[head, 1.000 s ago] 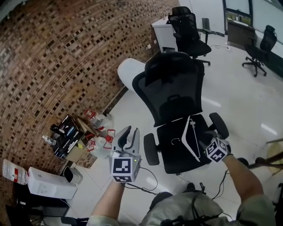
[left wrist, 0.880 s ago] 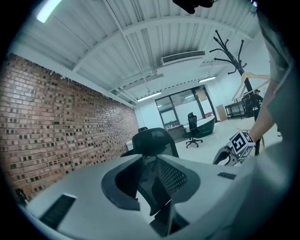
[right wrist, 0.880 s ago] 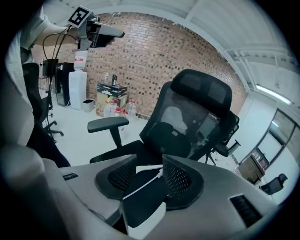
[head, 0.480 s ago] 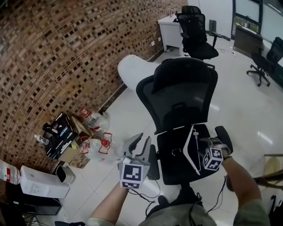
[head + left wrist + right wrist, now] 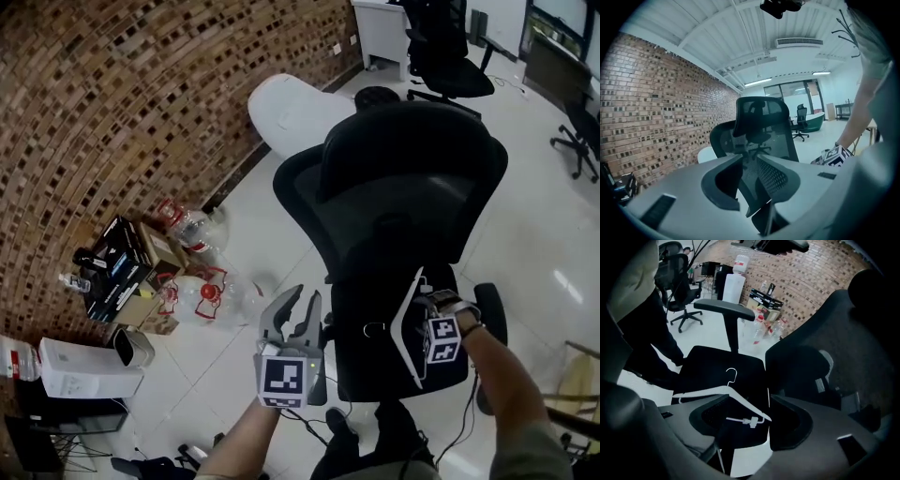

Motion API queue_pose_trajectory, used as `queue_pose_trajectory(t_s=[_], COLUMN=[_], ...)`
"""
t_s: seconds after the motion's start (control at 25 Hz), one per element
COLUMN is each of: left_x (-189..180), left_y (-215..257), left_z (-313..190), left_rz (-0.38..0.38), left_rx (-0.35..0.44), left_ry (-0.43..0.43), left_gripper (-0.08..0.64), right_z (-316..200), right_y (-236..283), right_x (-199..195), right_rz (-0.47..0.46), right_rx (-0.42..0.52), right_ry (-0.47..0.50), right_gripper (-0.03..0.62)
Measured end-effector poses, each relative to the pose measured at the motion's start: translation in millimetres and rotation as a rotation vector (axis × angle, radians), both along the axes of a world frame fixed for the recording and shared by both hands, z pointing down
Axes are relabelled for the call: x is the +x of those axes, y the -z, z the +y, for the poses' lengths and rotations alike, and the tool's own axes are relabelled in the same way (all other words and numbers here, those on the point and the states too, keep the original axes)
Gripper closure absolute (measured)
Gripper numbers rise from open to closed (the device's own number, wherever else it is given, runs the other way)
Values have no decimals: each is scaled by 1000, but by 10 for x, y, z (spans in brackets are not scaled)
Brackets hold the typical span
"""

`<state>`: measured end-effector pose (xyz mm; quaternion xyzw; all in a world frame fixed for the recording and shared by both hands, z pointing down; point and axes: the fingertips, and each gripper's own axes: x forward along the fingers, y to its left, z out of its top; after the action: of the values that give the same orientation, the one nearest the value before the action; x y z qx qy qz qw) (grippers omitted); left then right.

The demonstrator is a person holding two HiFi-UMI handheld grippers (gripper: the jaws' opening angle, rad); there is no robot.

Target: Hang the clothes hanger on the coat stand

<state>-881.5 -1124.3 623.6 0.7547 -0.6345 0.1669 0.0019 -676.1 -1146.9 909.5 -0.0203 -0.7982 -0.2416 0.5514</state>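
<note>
White hanger [image 5: 746,400], thin, hook at 12 o'clock, lies on black seat [image 5: 375,361]. Its tip sits between the right gripper's [image 5: 424,302] opening jaws, unpinched. Lower bar is part-hidden behind one jaw. Left gripper [image 5: 302,300] agape, empty.

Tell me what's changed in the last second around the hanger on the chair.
The person has closed in over the office chair. The right gripper has pushed further onto the white hanger, and its jaws are opening, with the hanger's end between them but not clamped. The left gripper has drifted right, toward the chair. The hanger still lies on the seat.
</note>
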Motion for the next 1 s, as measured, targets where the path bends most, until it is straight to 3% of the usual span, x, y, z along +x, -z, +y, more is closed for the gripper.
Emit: queue_pose_trajectory(t_s=[0.2,0.36,0.64,0.84,1.0], left_x=[11,96,-180,-409,-415], left_y=[-572,-914,-1770,-2259,-2492], left_z=[-602,-936,-1138,-1114,-1064], left_rz=[-5,19,68,74,46], left_rx=[-10,28,-23,-70,-103], left_ry=[-16,-9,29,50,44], left_gripper=[463,468,471,472,477], right_z=[-305,-636,-906,-808,-693], right_y=[-861,-1493,-2667,-3366,-3692], right_x=[-120,-144,-400,-490,-414], right_rz=[73,103,248,355,393], right_rx=[-39,-48,-60,-97,-89], right_ry=[123,160,339,427,435], right_gripper=[339,316,301,282,368])
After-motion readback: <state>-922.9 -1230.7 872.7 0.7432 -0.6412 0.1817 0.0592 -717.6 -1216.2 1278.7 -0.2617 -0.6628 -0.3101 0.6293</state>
